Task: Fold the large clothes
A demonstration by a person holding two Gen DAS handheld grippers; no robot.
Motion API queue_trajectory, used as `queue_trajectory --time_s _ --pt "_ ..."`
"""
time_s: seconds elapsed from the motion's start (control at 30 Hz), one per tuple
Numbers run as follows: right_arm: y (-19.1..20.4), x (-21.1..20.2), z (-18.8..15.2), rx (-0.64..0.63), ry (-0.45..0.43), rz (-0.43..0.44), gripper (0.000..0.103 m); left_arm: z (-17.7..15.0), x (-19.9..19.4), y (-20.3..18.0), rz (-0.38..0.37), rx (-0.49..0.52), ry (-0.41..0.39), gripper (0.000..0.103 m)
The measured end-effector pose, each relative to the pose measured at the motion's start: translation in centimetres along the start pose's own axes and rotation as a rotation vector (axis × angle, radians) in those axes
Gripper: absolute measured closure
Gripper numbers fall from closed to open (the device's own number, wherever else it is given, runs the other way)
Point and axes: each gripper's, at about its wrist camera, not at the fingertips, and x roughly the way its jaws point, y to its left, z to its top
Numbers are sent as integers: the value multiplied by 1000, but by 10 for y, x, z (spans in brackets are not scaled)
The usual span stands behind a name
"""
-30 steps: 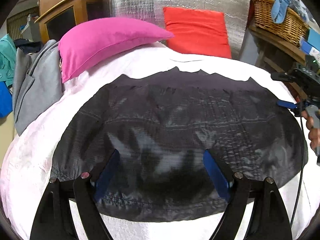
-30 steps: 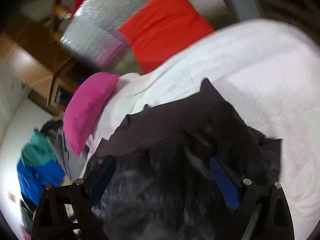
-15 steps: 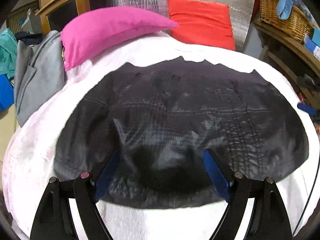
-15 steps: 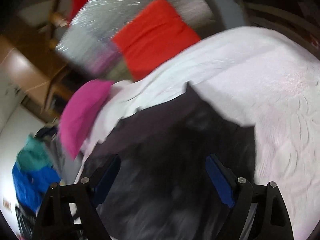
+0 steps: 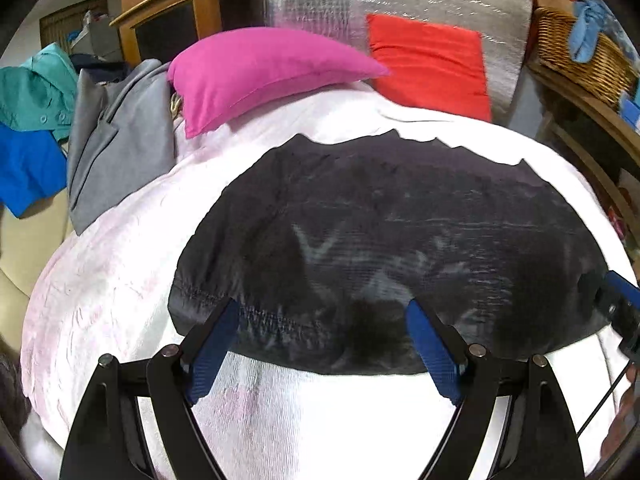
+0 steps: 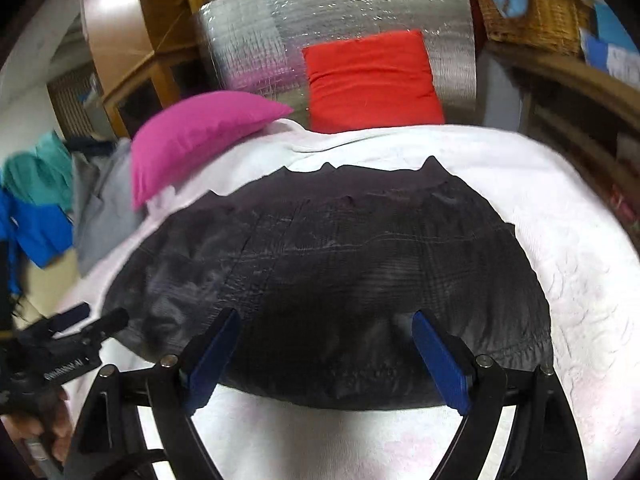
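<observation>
Swinging level, the right gripper (image 6: pixel 324 354) now faces the flat, thin black woven garment (image 6: pixel 340 264) squarely; its jaws narrowed slightly, nothing between them. Left gripper (image 5: pixel 320 346) gapes wide, empty. Both straddle the near hem: light, limp, probably slippery, so pinch hem corners.

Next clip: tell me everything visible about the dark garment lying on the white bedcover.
The dark garment is black or charcoal, of thin woven-looking cloth with a faint check and a slight sheen. It lies spread flat on the white bedcover, stitched hem toward the cameras, with small points along its far edge. Seam lines cross it and shallow creases remain. It stops short of the pink pillow and the red cushion. The left gripper and right gripper are open over its near edge, gripping nothing.
</observation>
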Motion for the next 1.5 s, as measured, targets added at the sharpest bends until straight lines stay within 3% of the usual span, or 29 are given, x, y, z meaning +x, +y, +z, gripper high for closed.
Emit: queue_trajectory --time_s 0.13,0.17,0.2,0.23,0.33,0.47,0.57,0.63,0.7,0.8,0.97,1.13,1.23,1.37,1.5 --pt "11 32 -5 -47 32 -82 13 -1 32 -8 50 23 29 16" --pt "12 40 -8 -58 60 -112 13 -3 44 -9 60 22 61 16" --pt "9 60 -16 -70 145 -143 13 -5 53 -9 58 24 87 16" --pt "7 65 -19 -75 157 -143 11 -7 60 -9 57 28 100 16" --pt "3 61 -19 -71 144 -145 9 -9 58 -10 57 57 85 15" --pt "-10 41 -9 -3 105 -99 10 -6 42 3 39 18 69 16" --pt "-23 31 -3 12 59 -126 9 -4 34 18 61 -6 40 16" --pt "-41 40 -4 51 93 -156 9 -4 37 32 97 -29 41 16" --pt "-50 50 -9 67 124 -159 9 -7 50 43 107 -53 94 16" --pt "-44 54 -11 21 138 -171 8 -12 58 48 109 -44 110 14" --pt "-48 50 -3 49 149 -145 8 -11 56 47 105 -34 111 14" --pt "-68 26 8 95 76 -144 8 -7 44 59 103 -57 76 14" --pt "-91 44 -2 129 160 -162 7 -10 58 65 102 -55 111 14" --pt "-99 39 1 134 148 -100 6 -9 58 69 64 -81 130 13" --pt "-138 9 24 235 73 -1 7 8 34 91 14 -92 28 13"
